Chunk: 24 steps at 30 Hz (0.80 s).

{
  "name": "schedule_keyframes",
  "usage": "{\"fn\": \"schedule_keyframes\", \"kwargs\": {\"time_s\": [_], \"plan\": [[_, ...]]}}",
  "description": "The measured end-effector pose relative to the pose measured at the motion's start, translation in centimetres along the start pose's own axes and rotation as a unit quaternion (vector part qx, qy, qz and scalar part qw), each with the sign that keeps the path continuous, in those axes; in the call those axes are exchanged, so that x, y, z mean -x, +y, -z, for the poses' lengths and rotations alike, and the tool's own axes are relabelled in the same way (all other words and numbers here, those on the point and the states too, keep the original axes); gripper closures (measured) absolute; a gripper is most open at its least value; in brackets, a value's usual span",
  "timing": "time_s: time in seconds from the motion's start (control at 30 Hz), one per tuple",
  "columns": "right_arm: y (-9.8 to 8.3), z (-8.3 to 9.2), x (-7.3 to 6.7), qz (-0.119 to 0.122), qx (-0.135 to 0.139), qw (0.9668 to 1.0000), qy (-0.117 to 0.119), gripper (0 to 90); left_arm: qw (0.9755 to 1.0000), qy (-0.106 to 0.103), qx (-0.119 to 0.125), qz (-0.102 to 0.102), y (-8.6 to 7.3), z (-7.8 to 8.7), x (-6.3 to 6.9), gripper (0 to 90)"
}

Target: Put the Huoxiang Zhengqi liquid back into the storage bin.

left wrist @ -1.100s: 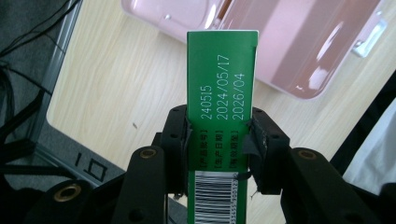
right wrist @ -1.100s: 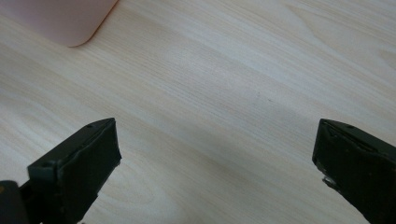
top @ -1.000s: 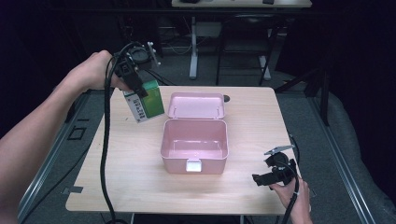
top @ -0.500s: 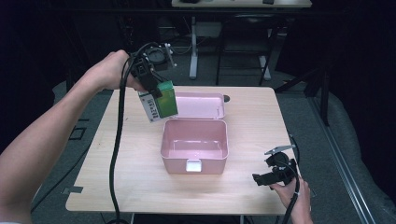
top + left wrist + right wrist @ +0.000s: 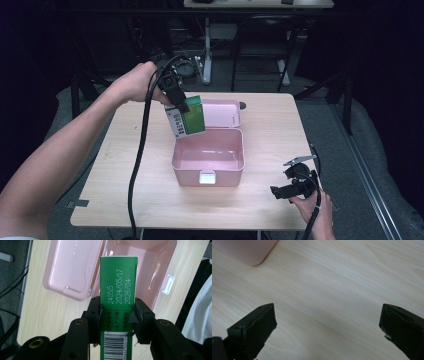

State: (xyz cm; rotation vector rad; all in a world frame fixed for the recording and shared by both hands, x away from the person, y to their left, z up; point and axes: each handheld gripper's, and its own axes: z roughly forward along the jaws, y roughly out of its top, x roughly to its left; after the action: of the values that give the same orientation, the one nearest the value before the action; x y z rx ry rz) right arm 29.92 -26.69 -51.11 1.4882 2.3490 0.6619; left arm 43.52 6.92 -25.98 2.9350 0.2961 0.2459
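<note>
Gripping the green carton (image 5: 189,117) by its narrow sides above the pink box's (image 5: 208,176) back-left corner, the left gripper (image 5: 176,97) risked catching it on the rim or hinged lid (image 5: 226,112), while the right gripper (image 5: 292,184) rested wide open on the table (image 5: 125,165).

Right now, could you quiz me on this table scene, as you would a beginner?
1. True or false: the pink box has its lid shut.
2. What does the left gripper hold?
3. The right gripper is: A) clamped on the lid, B) open over bare table, C) inside the box.

Key:
1. False; the lid lies open behind the box.
2. A green carton, above the box's edge.
3. B.
</note>
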Motion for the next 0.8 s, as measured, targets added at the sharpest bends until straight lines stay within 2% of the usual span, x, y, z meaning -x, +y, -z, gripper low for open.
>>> {"fn": "schedule_keyframes", "kwargs": {"time_s": [0.4,0.67,0.8], "plan": [[0.0,-0.1,-0.2,0.001,-0.001,1.0000,0.002,0.1,0.9995,-0.020,0.001,-0.024,1.1,-2.3,1.2,63.5],[-0.1,-0.2,-0.2,0.004,0.000,1.0000,0.002,0.0,0.9989,-0.031,-0.001,-0.034,1.0,-4.3,2.4,63.5],[-0.1,-0.3,-0.3,0.003,0.000,1.0000,0.004,0.0,0.9984,-0.041,-0.009,-0.038,0.8,-5.6,2.7,63.4]]}}
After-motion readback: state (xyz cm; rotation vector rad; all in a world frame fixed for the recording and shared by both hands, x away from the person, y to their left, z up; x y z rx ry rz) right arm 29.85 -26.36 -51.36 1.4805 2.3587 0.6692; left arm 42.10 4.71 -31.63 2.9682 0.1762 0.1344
